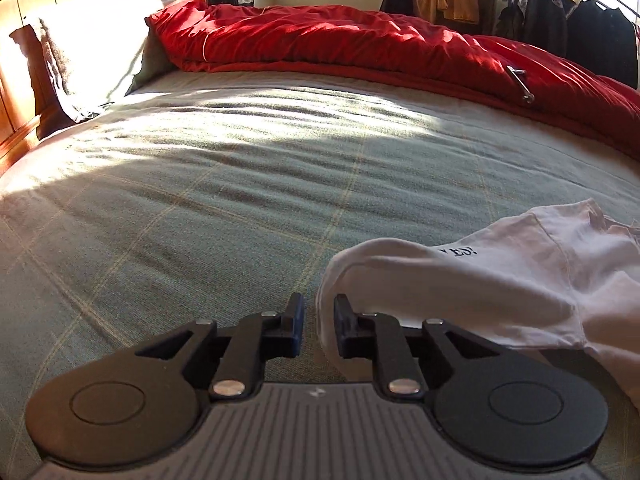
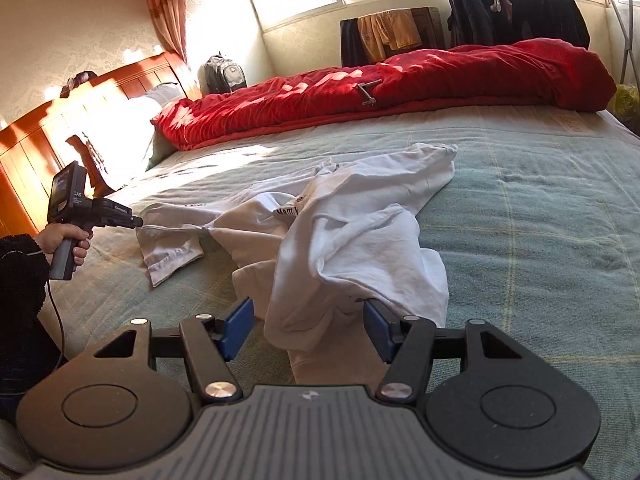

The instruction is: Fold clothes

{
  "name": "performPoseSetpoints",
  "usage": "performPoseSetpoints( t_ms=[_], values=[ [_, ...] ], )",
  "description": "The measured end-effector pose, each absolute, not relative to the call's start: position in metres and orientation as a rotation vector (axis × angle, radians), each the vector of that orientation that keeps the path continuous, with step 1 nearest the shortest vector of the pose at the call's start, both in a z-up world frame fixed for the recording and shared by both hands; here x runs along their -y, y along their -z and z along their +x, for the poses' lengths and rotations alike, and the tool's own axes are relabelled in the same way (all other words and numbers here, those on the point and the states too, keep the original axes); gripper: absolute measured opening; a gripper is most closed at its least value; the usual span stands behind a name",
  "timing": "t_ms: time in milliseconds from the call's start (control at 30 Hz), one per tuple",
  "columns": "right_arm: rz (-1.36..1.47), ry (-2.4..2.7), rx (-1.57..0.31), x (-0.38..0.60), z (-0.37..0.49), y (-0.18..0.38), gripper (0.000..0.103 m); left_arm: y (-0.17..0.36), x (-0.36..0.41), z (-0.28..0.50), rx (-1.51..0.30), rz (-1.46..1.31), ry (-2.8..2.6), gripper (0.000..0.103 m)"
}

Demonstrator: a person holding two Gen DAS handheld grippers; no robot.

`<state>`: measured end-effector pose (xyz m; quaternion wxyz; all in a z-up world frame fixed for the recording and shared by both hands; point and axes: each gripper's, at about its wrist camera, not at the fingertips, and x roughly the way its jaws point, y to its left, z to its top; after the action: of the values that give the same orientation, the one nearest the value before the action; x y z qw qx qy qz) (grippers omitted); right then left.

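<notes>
A crumpled white shirt [image 2: 344, 216] lies in a heap on the green checked bed [image 2: 540, 240], not folded, with printed letters showing among the creases. Its long axis runs from the near left, where a cuffed sleeve [image 2: 170, 254] trails flat, toward the far right.

The right gripper [image 2: 308, 330] is the nearer one: its blue fingers stand wide apart and the near edge of the heap bulges up between them, though nothing is pinched. The left gripper [image 1: 319, 330] has its fingers only narrowly parted; the shirt's left edge hangs in the gap, and I cannot tell whether they grip it. A hand [image 2: 66, 240] holds that tool out by the sleeve end.

Beyond the shirt a red duvet [image 2: 380, 88] is bunched along the far side, well apart, with a small metal piece [image 2: 370, 92] lying on it. A pillow [image 1: 92, 44] sits far left by the headboard. The bed around the shirt is bare.
</notes>
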<state>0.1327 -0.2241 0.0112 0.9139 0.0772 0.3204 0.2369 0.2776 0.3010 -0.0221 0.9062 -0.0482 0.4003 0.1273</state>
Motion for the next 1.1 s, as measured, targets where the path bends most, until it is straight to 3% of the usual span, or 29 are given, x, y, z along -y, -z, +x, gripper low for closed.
performPoseSetpoints(
  t_ms=[233, 367, 433, 500, 567, 700, 1100],
  values=[
    [0.093, -0.552, -0.657, 0.196, 0.136, -0.009, 0.064, 0.006, -0.275, 0.228, -0.802, -0.044, -0.175, 0.021],
    [0.060, -0.539, -0.706, 0.179, 0.148, 0.007, 0.053, -0.004, -0.222, 0.201, -0.756, 0.024, -0.025, 0.027],
    [0.038, -0.529, -0.733, 0.171, 0.156, 0.017, 0.041, -0.008, -0.193, 0.190, -0.732, 0.064, 0.055, 0.030],
    [-0.024, -0.508, -0.736, 0.162, 0.161, 0.024, 0.019, -0.009, -0.168, 0.180, -0.708, 0.078, 0.124, 0.032],
    [-0.066, -0.503, -0.731, 0.158, 0.161, 0.026, 0.008, -0.011, -0.144, 0.171, -0.684, 0.093, 0.192, 0.035],
    [-0.156, -0.484, -0.681, 0.160, 0.151, 0.015, 0.003, -0.011, -0.102, 0.156, -0.647, 0.132, 0.297, 0.038],
    [-0.368, -0.230, -0.534, 0.236, 0.151, -0.039, 0.002, 0.000, -0.057, 0.154, -0.663, 0.168, 0.383, 0.038]
  ],
)
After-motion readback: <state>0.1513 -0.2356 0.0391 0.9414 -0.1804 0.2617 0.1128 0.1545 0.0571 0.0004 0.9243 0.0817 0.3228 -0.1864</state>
